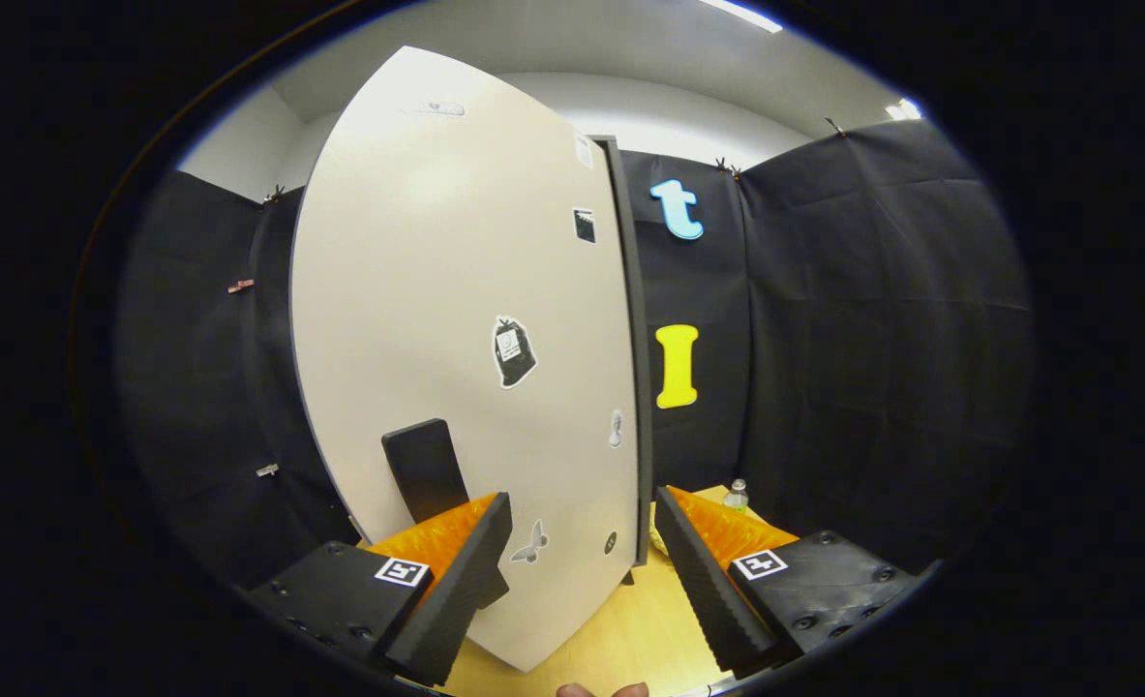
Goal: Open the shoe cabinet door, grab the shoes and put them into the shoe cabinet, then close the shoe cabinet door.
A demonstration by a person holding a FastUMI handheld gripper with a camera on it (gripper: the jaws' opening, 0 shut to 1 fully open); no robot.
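Note:
The white shoe cabinet door [456,319] stands upright close in front of me, with several small stickers on its face and a dark edge [636,368] along its right side. A black block-shaped handle [424,467] sticks out low on the door, just above and behind my left finger [456,581]. My gripper [582,576] is open, its fingers spread wide and holding nothing. The door's lower right corner lies ahead in the gap between them, and the right finger [703,581] sits just past the door's edge. Whether the left finger touches the handle I cannot tell.
A light wooden surface [630,629] runs under the fingers. A small clear bottle [737,496] stands on it beyond the right finger, near the black cloth wall [872,339]. Part of a person's hand [601,689] shows below the fingers.

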